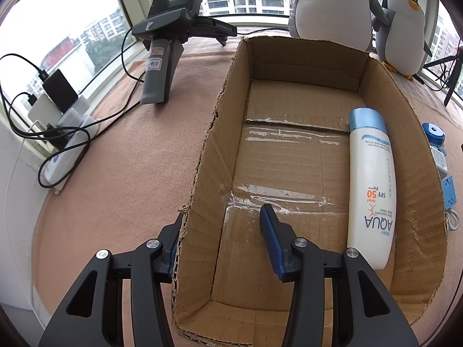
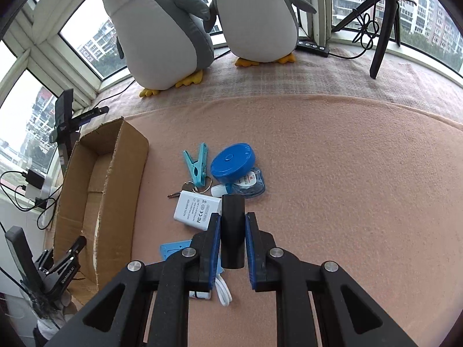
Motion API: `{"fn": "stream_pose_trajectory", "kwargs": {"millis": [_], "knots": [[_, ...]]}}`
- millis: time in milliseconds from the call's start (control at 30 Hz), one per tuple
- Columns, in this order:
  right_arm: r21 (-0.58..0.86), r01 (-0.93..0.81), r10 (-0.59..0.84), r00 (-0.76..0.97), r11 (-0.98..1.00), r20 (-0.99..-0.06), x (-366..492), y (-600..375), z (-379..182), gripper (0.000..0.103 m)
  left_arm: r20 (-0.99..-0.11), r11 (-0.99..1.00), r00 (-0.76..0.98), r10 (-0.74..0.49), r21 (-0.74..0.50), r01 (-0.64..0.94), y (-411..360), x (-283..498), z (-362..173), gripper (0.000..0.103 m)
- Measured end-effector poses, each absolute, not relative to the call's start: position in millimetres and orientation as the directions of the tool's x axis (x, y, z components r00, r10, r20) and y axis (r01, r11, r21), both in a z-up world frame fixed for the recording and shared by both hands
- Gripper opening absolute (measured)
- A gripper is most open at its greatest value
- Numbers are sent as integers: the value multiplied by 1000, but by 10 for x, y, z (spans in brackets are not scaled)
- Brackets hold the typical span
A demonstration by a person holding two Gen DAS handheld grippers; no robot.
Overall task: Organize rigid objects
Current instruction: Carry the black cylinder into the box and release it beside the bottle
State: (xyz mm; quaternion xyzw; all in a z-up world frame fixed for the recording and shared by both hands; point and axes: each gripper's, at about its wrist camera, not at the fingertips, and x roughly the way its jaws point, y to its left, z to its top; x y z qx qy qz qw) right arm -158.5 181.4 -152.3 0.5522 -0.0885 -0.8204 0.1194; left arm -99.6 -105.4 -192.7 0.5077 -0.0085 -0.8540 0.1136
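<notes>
A black cylinder (image 2: 232,231) is pinched between the blue pads of the right gripper (image 2: 233,225), whose jaws are pressed against its two sides; it is held above the pink cloth (image 2: 347,173). Just beyond it, a cluster of small things is seen on the cloth: a white charger (image 2: 195,208), a teal clip (image 2: 197,163), a round blue case (image 2: 233,163), a small key (image 2: 183,190) on a ring, and a white cable (image 2: 224,289) under the near jaw. To the left of the cluster stands an open cardboard box (image 1: 208,156). Inside it, along its right wall, a white sunscreen bottle (image 1: 370,185) is laid flat with its blue cap pointing away. The left gripper (image 1: 220,231) is held with its jaws spread wide, one finger outside the box's left wall and one inside, nothing being gripped. Two plush penguins (image 2: 162,29) are set by the window behind.
</notes>
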Motion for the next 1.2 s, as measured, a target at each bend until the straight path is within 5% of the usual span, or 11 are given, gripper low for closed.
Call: {"fn": "stream_pose_trajectory", "kwargs": {"millis": [467, 967, 1000, 1067, 1200], "knots": [[360, 368, -477, -301, -857, -826, -1272, 625, -1159, 15, -865, -974, -461, -197, 119, 191, -1042, -987, -1925, 45], [349, 455, -483, -221, -820, -847, -1036, 193, -1387, 16, -866, -975, -462, -190, 111, 192, -1052, -989, -1929, 45], [346, 460, -483, -222, -818, -847, -1026, 189, -1381, 20, -866, -975, -463, -190, 111, 192, -1051, -988, -1929, 45], [339, 461, -482, -239, -820, -843, -1014, 205, -1346, 52, -866, -975, -463, -191, 112, 193, -1053, -989, -1928, 45], [320, 465, -477, -273, -826, -835, -997, 239, -1272, 58, -866, -975, -463, -191, 112, 193, -1054, -989, -1927, 45]]}}
